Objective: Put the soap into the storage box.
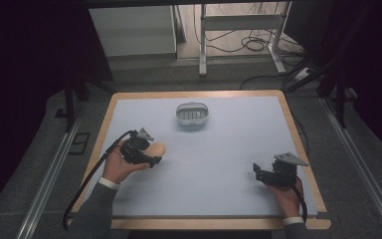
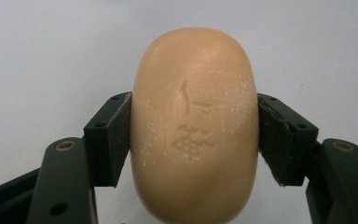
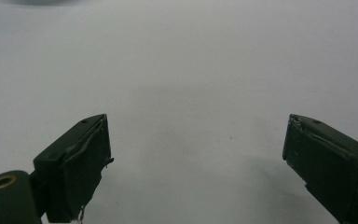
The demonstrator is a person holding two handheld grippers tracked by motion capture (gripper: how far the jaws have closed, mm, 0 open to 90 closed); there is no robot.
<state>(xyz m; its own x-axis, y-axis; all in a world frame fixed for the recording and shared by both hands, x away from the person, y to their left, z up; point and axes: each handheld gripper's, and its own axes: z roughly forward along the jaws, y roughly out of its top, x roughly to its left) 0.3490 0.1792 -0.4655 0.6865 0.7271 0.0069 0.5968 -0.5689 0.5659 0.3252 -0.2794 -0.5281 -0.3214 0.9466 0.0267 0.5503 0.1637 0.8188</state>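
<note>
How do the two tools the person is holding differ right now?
The left tool is shut on a tan oval soap bar, its pads pressing both sides; the right tool is open, with nothing between its jaws. The left tool sits nearer the white slotted dish at the table's far middle; the right tool sits near the table's right edge, closer to the person. Both are black, two-jawed, hand-held, and trail a cable.
</note>
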